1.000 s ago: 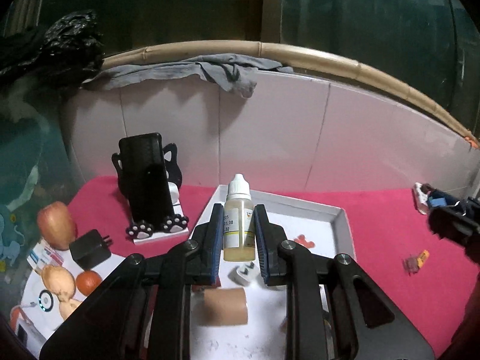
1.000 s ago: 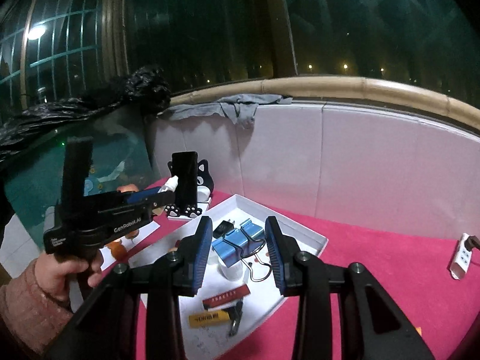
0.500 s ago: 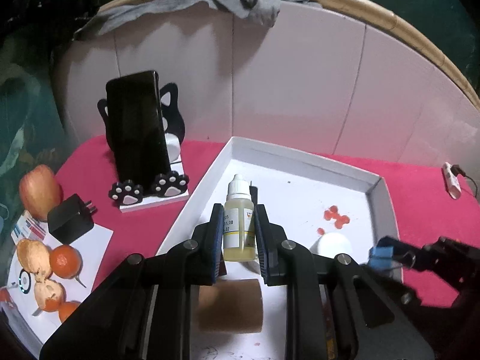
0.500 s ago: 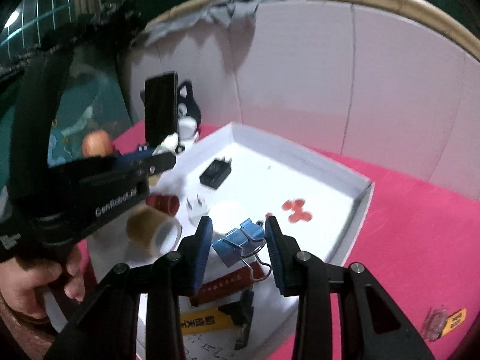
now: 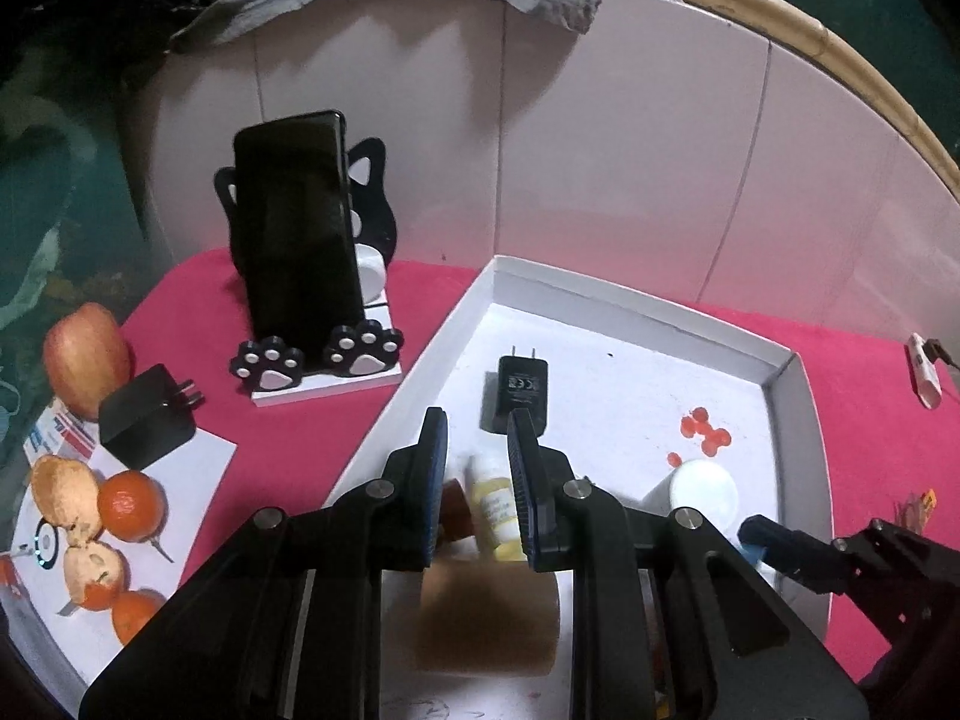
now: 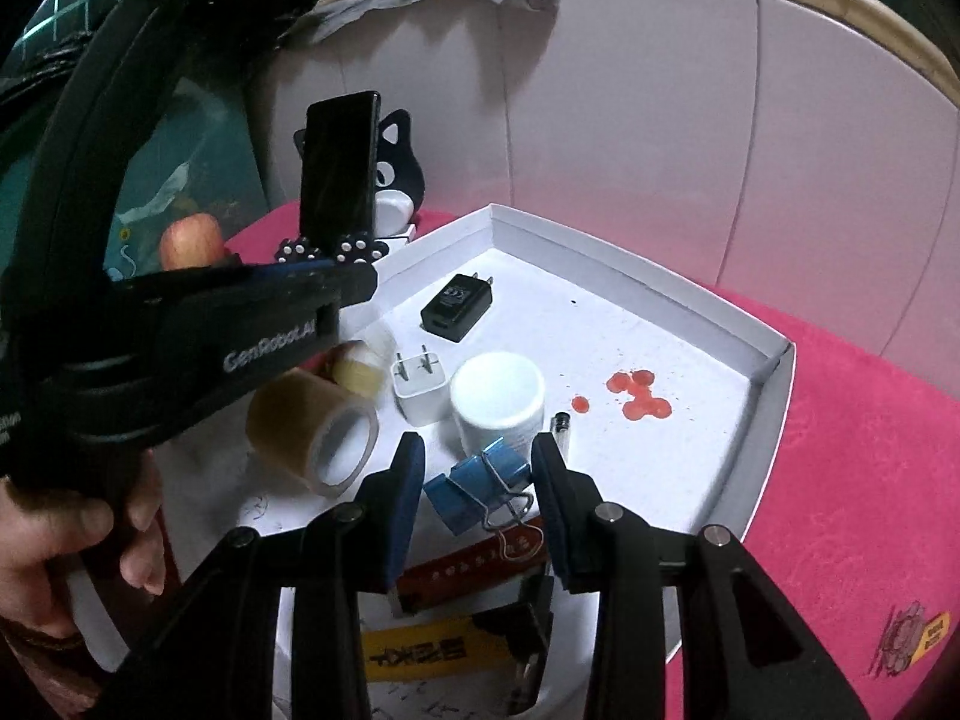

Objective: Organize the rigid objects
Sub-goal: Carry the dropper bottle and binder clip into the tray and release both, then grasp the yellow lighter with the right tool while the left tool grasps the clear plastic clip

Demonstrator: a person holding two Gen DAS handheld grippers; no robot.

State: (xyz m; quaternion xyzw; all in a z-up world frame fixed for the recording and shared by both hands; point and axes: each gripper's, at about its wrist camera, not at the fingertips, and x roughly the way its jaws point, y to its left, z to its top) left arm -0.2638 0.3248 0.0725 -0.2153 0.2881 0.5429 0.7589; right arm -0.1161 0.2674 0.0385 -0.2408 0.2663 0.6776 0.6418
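Note:
A small dropper bottle [image 5: 495, 504] of yellow liquid sits low in the white tray [image 5: 636, 300], between the fingers of my left gripper [image 5: 478, 450]. Those jaws are opening, and a gap shows beside the bottle. In the right wrist view, blue binder clips [image 6: 474, 486] rest on the tray floor between the fingers of my right gripper [image 6: 478, 468]. Its jaws are opening too, with a gap on each side of the clips. The left gripper [image 6: 240, 312] crosses the right wrist view, held by a hand [image 6: 60, 540].
The tray also holds a brown tape roll [image 6: 312, 438], a white jar [image 6: 498, 399], a white plug [image 6: 420, 390], a black charger [image 6: 457, 306], red spots [image 6: 639, 396] and a red and a yellow strip. Left of it stand a phone [image 5: 297, 228] on a cat stand, an apple [image 5: 87, 357], oranges [image 5: 129, 504] and another charger [image 5: 147, 414].
Both grippers came down over the tray. The left jaws parted and the bottle dropped lower between them. The right jaws widened off the blue clips.

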